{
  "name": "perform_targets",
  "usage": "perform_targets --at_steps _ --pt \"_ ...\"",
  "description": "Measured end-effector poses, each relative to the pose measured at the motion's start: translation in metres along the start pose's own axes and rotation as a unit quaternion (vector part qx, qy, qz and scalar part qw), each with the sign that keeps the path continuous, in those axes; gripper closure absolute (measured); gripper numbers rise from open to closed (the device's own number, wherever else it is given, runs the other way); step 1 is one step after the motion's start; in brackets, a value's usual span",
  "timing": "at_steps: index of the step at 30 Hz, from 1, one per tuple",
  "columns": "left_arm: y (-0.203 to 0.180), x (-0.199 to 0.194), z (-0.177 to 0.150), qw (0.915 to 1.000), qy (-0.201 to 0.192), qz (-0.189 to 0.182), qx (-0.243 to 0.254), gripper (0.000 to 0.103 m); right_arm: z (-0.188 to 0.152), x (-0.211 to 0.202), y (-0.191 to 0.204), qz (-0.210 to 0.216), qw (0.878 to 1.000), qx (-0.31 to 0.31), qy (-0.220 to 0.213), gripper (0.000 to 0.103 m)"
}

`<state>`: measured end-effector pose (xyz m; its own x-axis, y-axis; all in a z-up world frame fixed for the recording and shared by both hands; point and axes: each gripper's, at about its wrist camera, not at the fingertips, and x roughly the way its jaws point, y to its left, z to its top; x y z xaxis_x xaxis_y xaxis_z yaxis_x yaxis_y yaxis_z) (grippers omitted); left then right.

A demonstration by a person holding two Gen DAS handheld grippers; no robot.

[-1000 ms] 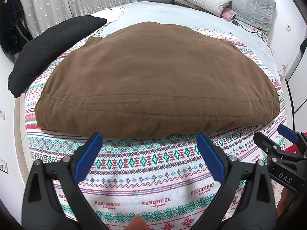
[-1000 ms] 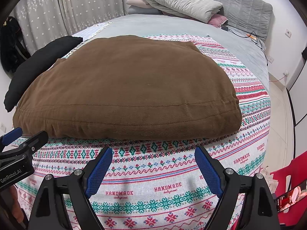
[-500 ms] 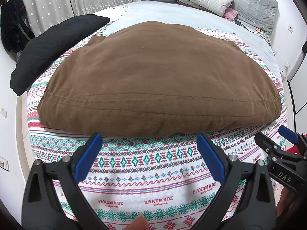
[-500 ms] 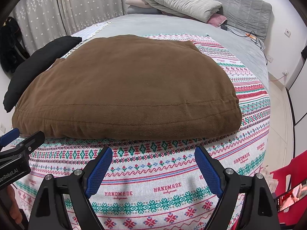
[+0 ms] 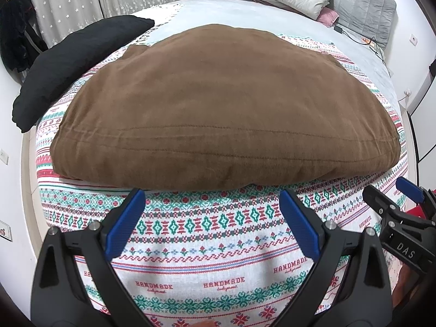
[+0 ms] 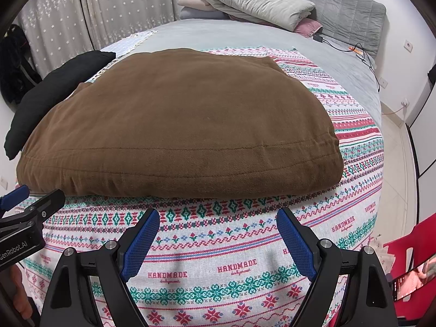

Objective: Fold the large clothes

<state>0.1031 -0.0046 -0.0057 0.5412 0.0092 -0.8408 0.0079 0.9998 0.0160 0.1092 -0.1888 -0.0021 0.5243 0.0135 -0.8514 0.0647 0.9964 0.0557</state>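
Observation:
A brown garment (image 5: 218, 103), folded into a thick flat rectangle, lies on the patterned blanket (image 5: 207, 234) on the bed; it also shows in the right wrist view (image 6: 188, 125). My left gripper (image 5: 212, 199) is open and empty, just short of the garment's near edge. My right gripper (image 6: 218, 218) is open and empty, also just short of that edge. The right gripper shows at the right of the left wrist view (image 5: 392, 199). The left gripper shows at the left edge of the right wrist view (image 6: 30, 199).
A black garment (image 5: 76, 60) lies on the bed to the left. Pillows and folded bedding (image 6: 253, 2) sit at the grey headboard (image 6: 346, 13). A charger cable (image 6: 351, 49) lies at the far right. A red object (image 6: 408, 267) stands beside the bed at right.
Both grippers have edged slightly forward toward the garment's near edge. Both stay open. The garment has not moved.

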Motion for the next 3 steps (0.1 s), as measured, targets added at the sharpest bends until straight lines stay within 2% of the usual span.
perform_targets --at_steps 3 --pt "0.0005 0.0022 -0.0002 1.0000 0.005 -0.001 0.000 0.005 -0.0006 0.0009 0.0003 -0.001 1.000 0.001 0.001 0.014"
